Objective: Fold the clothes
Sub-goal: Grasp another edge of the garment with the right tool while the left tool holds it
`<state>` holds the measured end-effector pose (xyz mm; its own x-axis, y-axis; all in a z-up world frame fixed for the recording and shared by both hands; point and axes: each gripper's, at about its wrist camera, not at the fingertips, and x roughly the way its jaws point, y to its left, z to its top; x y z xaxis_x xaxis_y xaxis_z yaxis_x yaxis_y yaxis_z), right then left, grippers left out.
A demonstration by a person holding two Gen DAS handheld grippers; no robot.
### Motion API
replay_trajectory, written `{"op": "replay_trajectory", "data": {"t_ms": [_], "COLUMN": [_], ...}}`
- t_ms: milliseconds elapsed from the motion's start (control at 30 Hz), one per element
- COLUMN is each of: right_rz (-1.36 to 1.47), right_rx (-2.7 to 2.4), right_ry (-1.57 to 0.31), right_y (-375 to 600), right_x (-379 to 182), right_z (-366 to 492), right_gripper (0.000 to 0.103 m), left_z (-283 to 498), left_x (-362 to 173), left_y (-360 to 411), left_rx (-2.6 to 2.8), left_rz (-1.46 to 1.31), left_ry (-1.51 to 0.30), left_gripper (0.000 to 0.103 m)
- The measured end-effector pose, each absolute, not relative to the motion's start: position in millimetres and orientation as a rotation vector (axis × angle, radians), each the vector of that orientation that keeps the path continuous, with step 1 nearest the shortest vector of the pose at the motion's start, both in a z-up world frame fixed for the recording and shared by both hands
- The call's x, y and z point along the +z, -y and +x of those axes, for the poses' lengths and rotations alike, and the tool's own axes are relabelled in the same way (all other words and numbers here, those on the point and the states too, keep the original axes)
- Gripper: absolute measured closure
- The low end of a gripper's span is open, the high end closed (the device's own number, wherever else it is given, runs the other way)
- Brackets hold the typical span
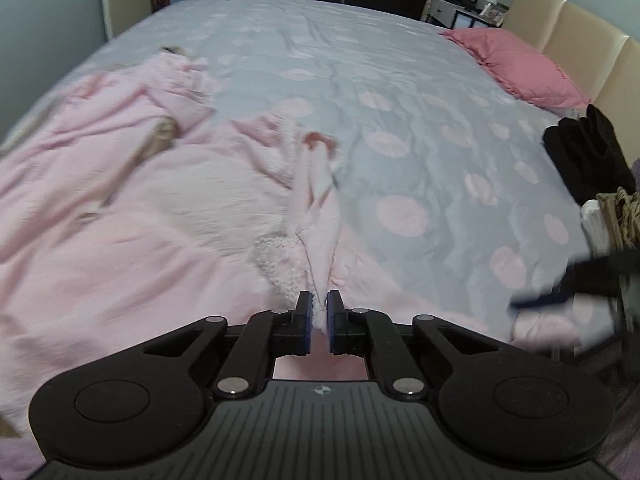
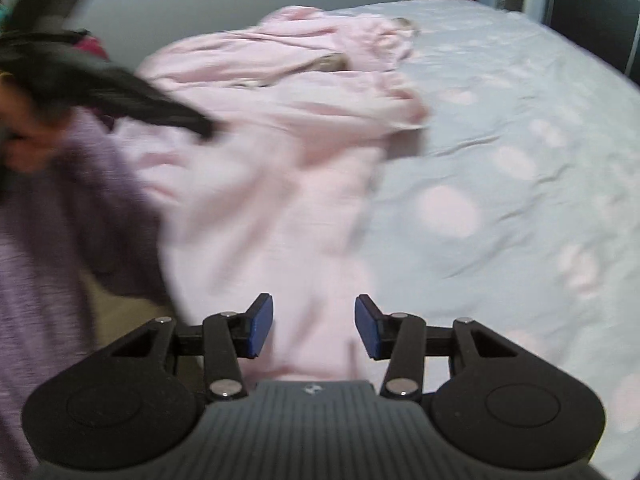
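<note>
A: Two tools were in view. Left tool [image 1: 319, 314]: blue pads nearly together, pinching a gathered edge of the pink garment [image 1: 168, 216]. A taut ridge of fabric ran from the pads out across the bed.

B: Right tool [image 2: 314, 328]?

A: Jaws stood well apart, nothing between the pads; pink cloth lay beneath them, no contact visible. No grip.

B: Position of the garment?

A: Spread, rumpled, over the near-left part of the bed [image 1: 420, 92], on a grey cover with pale pink dots. A lacy white trim [image 1: 280, 258] showed just ahead of the left pads. A brownish strip lay across its far part; could not tell what it was, picture blurred.

B: Surroundings?

A: Pink pillow [image 1: 520, 66] at the far right by a cream padded headboard [image 1: 576, 30]. Dark clothing [image 1: 588, 156] at the right edge of the bed, a woven basket [image 1: 622, 216] just beside it. In the right wrist view a purple sleeve [image 2: 52, 216] filled the left side, motion-blurred.
</note>
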<state>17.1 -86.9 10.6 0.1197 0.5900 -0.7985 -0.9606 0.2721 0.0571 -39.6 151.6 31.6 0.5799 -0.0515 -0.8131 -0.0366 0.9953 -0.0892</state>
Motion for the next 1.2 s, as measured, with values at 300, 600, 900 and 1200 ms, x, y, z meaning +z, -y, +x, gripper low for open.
{"op": "replay_trajectory", "data": {"t_ms": [300, 600, 900, 1200], "right_rz": [-0.749, -1.069, -1.443, -1.710], "right_rx": [1.217, 1.336, 1.434, 1.477], "right_ry": [-0.565, -0.091, 0.248, 0.431], "right_y": [29, -41, -95, -120], "right_x": [12, 5, 10, -4], "right_z": [50, 47, 49, 38], "right_gripper": [0.068, 0.068, 0.068, 0.086], "left_z": [-86, -111, -124, -126], "left_x": [47, 40, 31, 29], "left_y": [-211, -263, -277, -280], "left_rx": [0.183, 0.321, 0.343, 0.328], "left_rz": [-0.125, -0.217, -0.275, -0.282], "left_ry": [-0.933, -0.937, -0.952, -0.956], "left_gripper": [0.098, 0.098, 0.098, 0.098]}}
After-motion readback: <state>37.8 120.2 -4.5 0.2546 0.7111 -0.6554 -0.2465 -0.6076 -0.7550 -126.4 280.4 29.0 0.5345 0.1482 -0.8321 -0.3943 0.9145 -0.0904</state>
